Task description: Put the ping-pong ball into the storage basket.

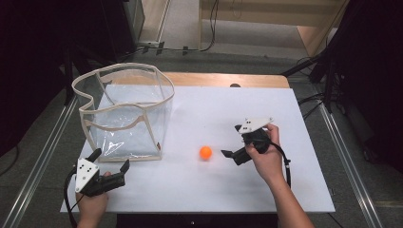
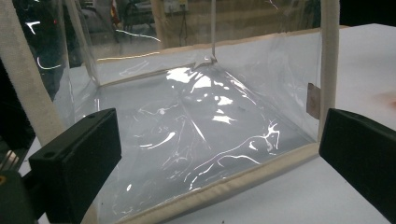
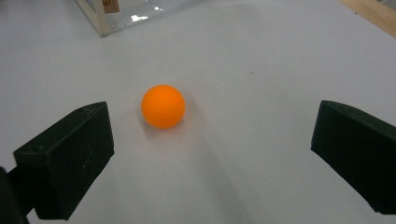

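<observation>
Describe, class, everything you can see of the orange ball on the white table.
The orange ball is small, round and plain, with a smooth matt surface that looks like plastic. It rests alone on the white table top, casting a faint shadow, with nothing touching it. It lies to the right of the clear bag, apart from it. The right tongs are open and point at it, the ball lying ahead of the jaws and nearer the left one in the right gripper view.
</observation>
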The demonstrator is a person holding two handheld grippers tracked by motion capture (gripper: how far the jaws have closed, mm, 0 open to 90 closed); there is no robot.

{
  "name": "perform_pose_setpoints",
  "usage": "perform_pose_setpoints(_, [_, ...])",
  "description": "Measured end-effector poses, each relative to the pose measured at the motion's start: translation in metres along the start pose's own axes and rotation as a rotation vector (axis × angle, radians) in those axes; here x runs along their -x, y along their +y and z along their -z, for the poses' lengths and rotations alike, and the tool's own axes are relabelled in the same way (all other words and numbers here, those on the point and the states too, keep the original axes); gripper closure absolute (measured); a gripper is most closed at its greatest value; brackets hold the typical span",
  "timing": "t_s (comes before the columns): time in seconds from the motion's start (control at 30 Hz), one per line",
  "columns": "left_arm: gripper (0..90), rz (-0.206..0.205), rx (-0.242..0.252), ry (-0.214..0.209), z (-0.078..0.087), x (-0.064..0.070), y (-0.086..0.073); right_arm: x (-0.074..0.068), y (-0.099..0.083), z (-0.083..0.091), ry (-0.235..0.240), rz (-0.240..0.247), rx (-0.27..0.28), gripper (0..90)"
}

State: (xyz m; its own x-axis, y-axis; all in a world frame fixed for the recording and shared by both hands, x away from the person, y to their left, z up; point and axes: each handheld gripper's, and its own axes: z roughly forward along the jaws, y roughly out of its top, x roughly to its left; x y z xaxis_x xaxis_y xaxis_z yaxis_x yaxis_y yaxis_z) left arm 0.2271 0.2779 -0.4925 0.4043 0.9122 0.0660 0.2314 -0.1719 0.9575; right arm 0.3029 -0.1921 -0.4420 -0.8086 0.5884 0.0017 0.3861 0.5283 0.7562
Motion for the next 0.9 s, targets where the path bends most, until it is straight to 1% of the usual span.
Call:
perform_pose_setpoints(0.07, [0.0,-0.001,0.002,-0.002,0.000,0.000,0.000,0.000,0.001,-0.001,0.001,0.004,0.001,0.0])
perform_pose_setpoints(0.2, [0.0,-0.007,-0.002,-0.005,0.000,0.000,0.000,-0.001,0.004,-0.005,0.007,0.004,-0.017,0.0])
perform_pose_setpoints(0.23, [0.0,-0.008,-0.004,-0.006,-0.001,0.001,0.000,-0.002,0.005,-0.007,0.011,0.014,-0.023,0.0])
perform_pose_setpoints(0.3, [0.0,-0.008,-0.006,-0.012,-0.001,0.001,0.000,-0.002,0.006,-0.008,0.012,0.011,-0.030,0.0])
perform_pose_setpoints(0.43, [0.0,-0.016,-0.010,-0.013,-0.001,0.002,0.000,-0.003,0.009,-0.012,0.022,0.017,-0.040,0.0])
perform_pose_setpoints(0.53, [0.0,-0.019,-0.013,-0.014,-0.002,0.002,0.000,-0.003,0.012,-0.015,0.026,0.026,-0.057,0.0])
perform_pose_setpoints(0.6, [0.0,-0.023,-0.017,-0.019,-0.002,0.002,0.000,-0.003,0.013,-0.015,0.026,0.023,-0.060,0.0])
perform_pose_setpoints(0.77, [0.0,-0.034,-0.017,-0.022,-0.002,0.003,-0.001,-0.003,0.017,-0.019,0.031,0.037,-0.072,0.0])
perform_pose_setpoints(0.83, [0.0,-0.034,-0.017,-0.023,-0.002,0.004,-0.001,-0.004,0.018,-0.020,0.034,0.033,-0.079,0.0])
perform_pose_setpoints(0.9, [0.0,-0.034,-0.017,-0.023,-0.002,0.003,-0.001,-0.004,0.019,-0.022,0.038,0.039,-0.085,0.0])
